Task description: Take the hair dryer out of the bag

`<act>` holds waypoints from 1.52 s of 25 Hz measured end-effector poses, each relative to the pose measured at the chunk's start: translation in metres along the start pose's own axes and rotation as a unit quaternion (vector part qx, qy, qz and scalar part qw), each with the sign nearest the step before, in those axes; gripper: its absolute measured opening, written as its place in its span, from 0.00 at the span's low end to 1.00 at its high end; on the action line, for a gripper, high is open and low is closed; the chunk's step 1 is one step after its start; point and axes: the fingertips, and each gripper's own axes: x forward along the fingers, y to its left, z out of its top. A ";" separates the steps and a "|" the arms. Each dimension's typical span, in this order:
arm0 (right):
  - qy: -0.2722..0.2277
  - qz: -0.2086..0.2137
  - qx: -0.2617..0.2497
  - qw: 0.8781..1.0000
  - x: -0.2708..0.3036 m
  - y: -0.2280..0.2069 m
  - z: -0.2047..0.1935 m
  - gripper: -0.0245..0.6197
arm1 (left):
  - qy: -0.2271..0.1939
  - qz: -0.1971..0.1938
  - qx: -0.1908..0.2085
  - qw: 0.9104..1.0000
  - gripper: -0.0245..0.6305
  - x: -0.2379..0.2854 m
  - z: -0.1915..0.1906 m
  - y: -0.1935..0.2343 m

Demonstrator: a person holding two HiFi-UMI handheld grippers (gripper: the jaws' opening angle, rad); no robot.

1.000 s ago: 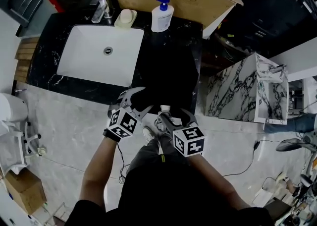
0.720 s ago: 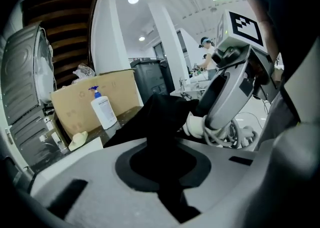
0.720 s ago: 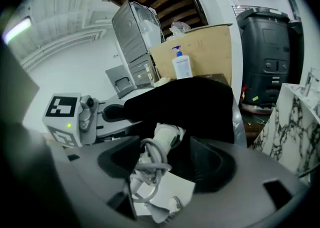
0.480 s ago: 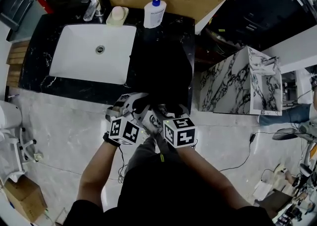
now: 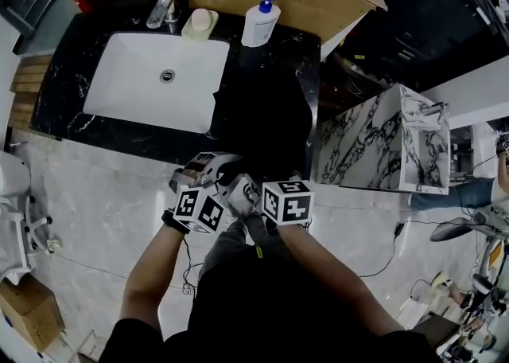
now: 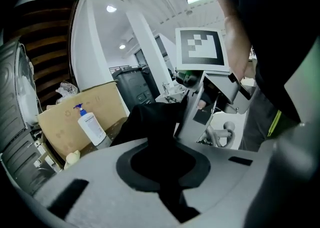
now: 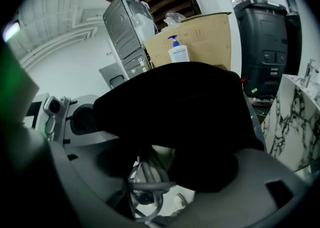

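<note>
- The left gripper is clamped on the black bag, which is draped over the counter's edge.
- The right gripper's jaws are being opened at the bag's mouth, nothing gripped.
- A coiled grey cord is seen there; the hair dryer's body is hidden.

A black marble countertop is inset with a white sink. Around the sink are set a faucet at twelve o'clock, a soap dish at one, a pump bottle at two and a black bag at three.

Hair dryer mostly hidden inside black bag; grey cord shows.
</note>
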 end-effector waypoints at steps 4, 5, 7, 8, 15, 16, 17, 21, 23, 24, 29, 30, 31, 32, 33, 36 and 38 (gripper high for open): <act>-0.002 0.002 0.012 1.000 0.001 -0.002 0.001 0.52 | -0.007 0.000 -0.004 1.000 0.10 -0.001 0.000 -0.001; -0.006 0.012 0.017 1.000 0.000 -0.002 0.002 0.52 | -0.007 0.001 -0.008 1.000 0.10 -0.001 -0.001 -0.001; -0.021 0.039 0.028 0.999 -0.002 -0.001 0.003 0.51 | -0.003 0.002 -0.015 1.000 0.10 0.000 -0.006 -0.004; -0.027 0.052 0.035 0.998 -0.004 0.000 0.004 0.50 | 0.000 0.001 -0.015 1.000 0.10 0.000 -0.011 -0.007; -0.051 0.080 0.076 0.993 -0.011 -0.003 0.009 0.44 | 0.008 -0.005 -0.016 1.000 0.10 0.001 -0.013 -0.013; -0.055 0.081 0.081 0.992 -0.012 -0.004 0.010 0.43 | 0.010 -0.006 -0.017 1.000 0.10 0.001 -0.012 -0.012; -0.060 0.081 0.084 0.991 -0.013 -0.006 0.011 0.43 | 0.011 -0.006 -0.016 1.000 0.10 0.000 -0.011 -0.011; -0.057 0.038 0.025 0.997 -0.015 -0.014 0.016 0.42 | 0.012 0.005 -0.014 1.000 0.10 -0.001 -0.011 -0.007; -0.048 0.009 -0.009 0.999 -0.013 -0.015 0.017 0.42 | 0.011 0.009 -0.016 1.000 0.10 0.000 -0.010 -0.006; -0.044 -0.003 -0.018 0.999 -0.011 -0.015 0.017 0.43 | 0.009 0.010 -0.017 1.000 0.10 0.000 -0.010 -0.006; -0.029 -0.038 -0.040 0.998 -0.002 -0.015 0.014 0.46 | 0.001 0.012 -0.017 1.000 0.10 0.001 -0.006 -0.009; -0.026 -0.042 -0.039 0.998 0.001 -0.015 0.012 0.47 | 0.001 0.013 -0.018 1.000 0.10 0.001 -0.006 -0.009; -0.023 -0.044 -0.035 0.998 0.005 -0.016 0.011 0.49 | 0.000 0.013 -0.019 1.000 0.10 0.002 -0.006 -0.008; -0.022 -0.045 -0.031 0.998 0.008 -0.016 0.011 0.50 | 0.000 0.014 -0.019 1.000 0.10 0.002 -0.005 -0.008; -0.022 -0.042 -0.026 0.999 0.009 -0.017 0.011 0.50 | 0.000 0.014 -0.020 1.000 0.10 0.002 -0.006 -0.008; -0.023 -0.023 -0.009 0.999 0.006 -0.020 0.012 0.46 | 0.001 0.015 -0.018 1.000 0.10 0.003 -0.013 -0.009; -0.025 -0.005 0.001 1.000 0.003 -0.020 0.014 0.45 | 0.002 0.018 -0.028 0.999 0.10 0.004 -0.016 -0.007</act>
